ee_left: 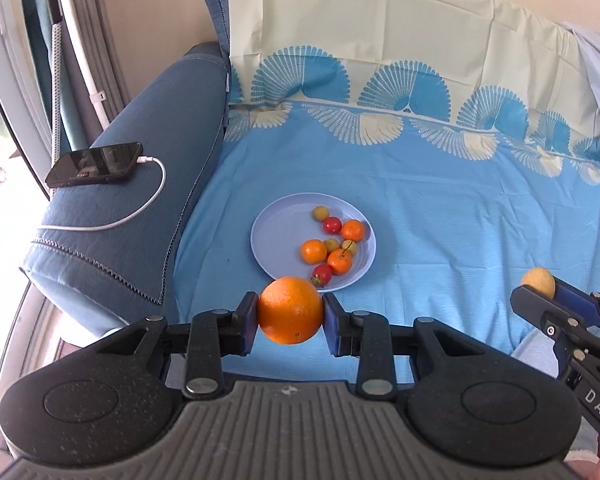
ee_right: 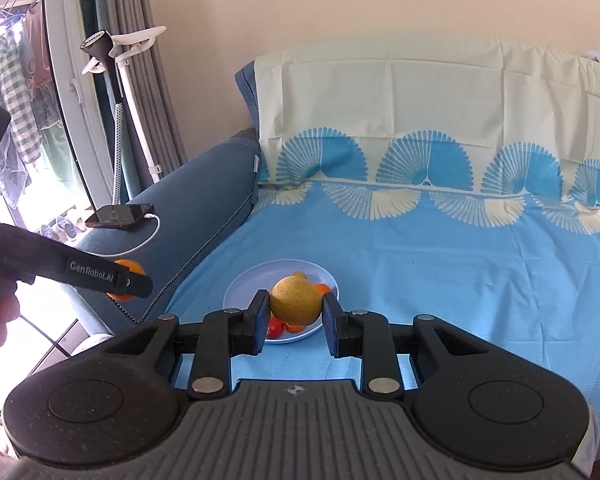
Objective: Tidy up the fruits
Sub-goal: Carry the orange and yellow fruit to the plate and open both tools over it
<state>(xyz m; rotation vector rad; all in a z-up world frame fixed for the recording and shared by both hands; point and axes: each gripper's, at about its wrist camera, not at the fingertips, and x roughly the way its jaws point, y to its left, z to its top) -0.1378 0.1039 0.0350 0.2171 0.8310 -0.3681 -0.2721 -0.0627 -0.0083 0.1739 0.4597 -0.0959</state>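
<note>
My left gripper is shut on a large orange, held in the air just in front of a light blue plate. The plate lies on the blue bedsheet and holds several small fruits: little oranges, red ones and pale yellow ones. My right gripper is shut on a yellow-brown pear, above the near side of the same plate. In the left wrist view the right gripper comes in from the right with the pear. The orange shows behind the left gripper at the left of the right wrist view.
A dark blue cushioned armrest runs along the left of the bed, with a phone and white charging cable on it. A white stand and grey curtains are behind it. A cream pillowcase lies at the head.
</note>
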